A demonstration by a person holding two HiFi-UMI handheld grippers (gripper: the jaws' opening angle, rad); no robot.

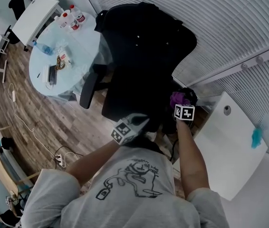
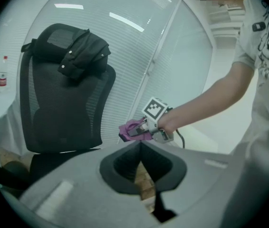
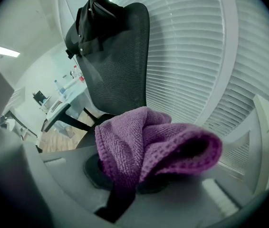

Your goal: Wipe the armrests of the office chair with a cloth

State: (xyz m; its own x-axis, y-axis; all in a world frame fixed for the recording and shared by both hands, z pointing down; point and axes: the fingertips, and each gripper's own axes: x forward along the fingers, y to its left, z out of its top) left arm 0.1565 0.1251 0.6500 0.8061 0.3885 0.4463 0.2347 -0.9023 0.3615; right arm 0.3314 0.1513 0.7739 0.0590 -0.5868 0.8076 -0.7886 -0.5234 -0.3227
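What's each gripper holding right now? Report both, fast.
Left gripper: shut, nothing between its jaws.
Right gripper: shut on the purple cloth.

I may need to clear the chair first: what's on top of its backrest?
A dark garment drapes over the backrest's top edge; whatever lies under it is covered.
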